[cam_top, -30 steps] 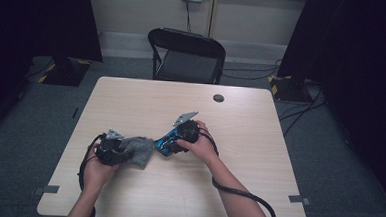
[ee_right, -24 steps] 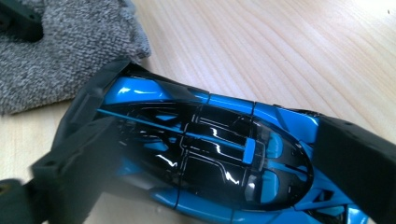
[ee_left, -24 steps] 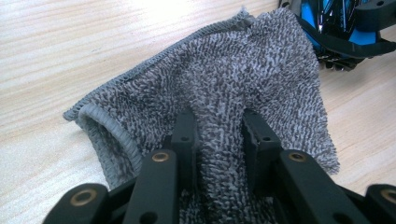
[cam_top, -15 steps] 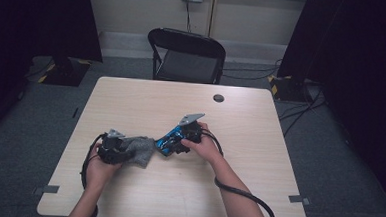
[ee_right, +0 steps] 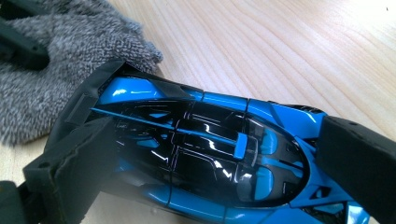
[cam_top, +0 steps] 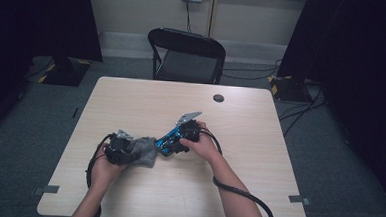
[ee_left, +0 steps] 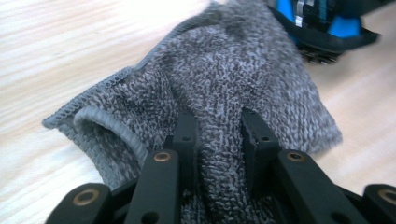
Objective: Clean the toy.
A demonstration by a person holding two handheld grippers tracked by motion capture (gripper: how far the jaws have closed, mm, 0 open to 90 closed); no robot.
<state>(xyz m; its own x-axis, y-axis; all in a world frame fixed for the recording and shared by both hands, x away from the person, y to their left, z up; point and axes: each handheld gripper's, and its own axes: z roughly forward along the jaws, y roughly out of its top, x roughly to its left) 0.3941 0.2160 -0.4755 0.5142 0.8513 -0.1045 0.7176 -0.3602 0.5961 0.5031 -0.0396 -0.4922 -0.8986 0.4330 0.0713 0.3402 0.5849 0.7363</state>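
On the pale wooden table point(cam_top: 259, 142), the person's left hand point(cam_top: 105, 166) holds the left gripper point(cam_top: 120, 147) low over a grey knitted cloth point(cam_top: 143, 153), and the right hand point(cam_top: 204, 146) holds the right gripper point(cam_top: 179, 138) just beside it. In the left gripper view, the two black jaws stand close together with a raised fold of the cloth point(ee_left: 219, 93) pinched between them; the pads press into the nap on both sides of the fold, and over the last half second they have been closing a little further on it. The rest of the cloth lies crumpled flat on the wood, its stitched hem showing at the left of that view. The right gripper's jaws stand wide and are clamped on a blue and black toy car point(ee_right: 210, 154), one pad against its tail end and the other against its nose, so that the car lies lengthwise between them. Those jaws have been widening slightly within the last second, yet the pads rest against the car. The car sits low over the table, its tail touching the edge of the cloth point(ee_right: 56, 79). From the high view, the car point(cam_top: 166, 141) lies between the two hands, near the middle of the table. A black folding chair point(cam_top: 186, 55) stands beyond the far edge, and a small dark round thing point(cam_top: 218, 98) lies on the table's far side, well apart from both hands.
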